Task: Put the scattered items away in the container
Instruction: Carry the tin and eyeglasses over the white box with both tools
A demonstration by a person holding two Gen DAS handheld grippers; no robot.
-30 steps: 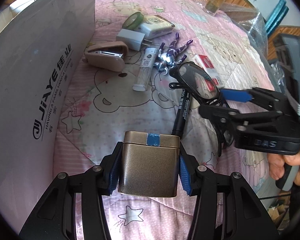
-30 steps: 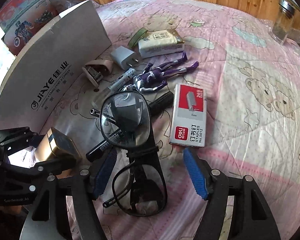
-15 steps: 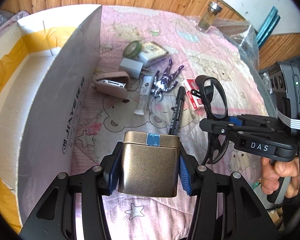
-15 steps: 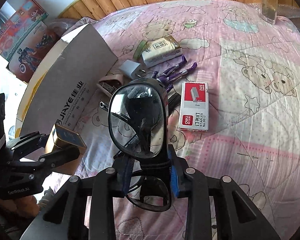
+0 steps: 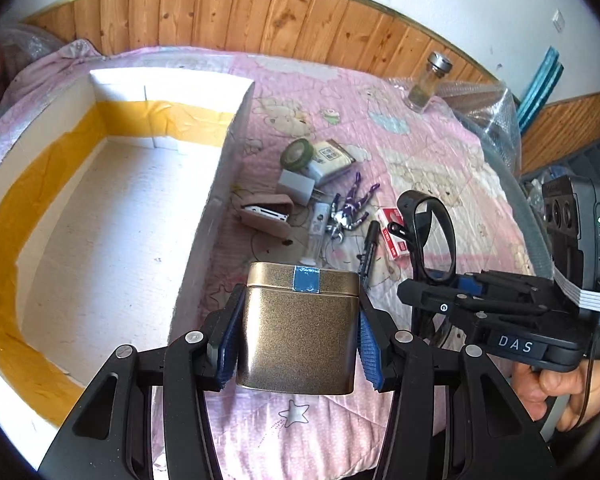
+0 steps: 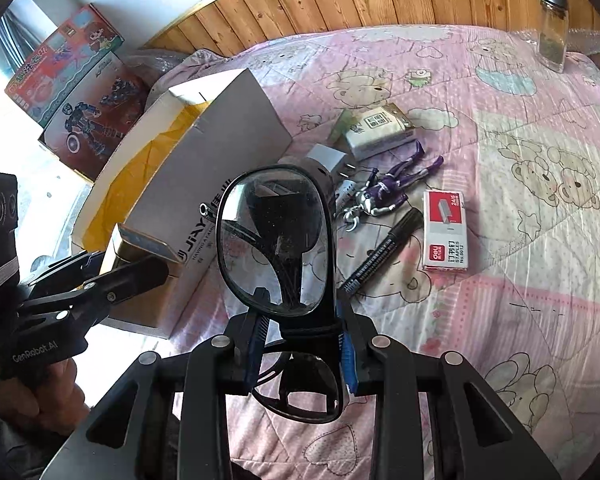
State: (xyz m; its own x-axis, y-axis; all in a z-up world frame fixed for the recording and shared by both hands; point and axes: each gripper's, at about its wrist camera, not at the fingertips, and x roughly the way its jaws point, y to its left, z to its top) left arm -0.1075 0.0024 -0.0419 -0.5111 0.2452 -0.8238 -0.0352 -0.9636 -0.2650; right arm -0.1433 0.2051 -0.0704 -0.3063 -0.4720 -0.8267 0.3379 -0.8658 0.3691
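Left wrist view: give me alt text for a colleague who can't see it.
The left gripper clamps a gold tin above a pink quilt, beside an open white cardboard box. At right, the right gripper holds black glasses; small items lie scattered beyond.

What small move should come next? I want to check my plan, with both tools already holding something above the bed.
Probably carry the left tool sideways over the white box and release the gold tin there. The tin is clamped and lifted off the quilt, the box stands open just beside it, and its floor looks bare. The right tool, gripping the glasses, could follow.
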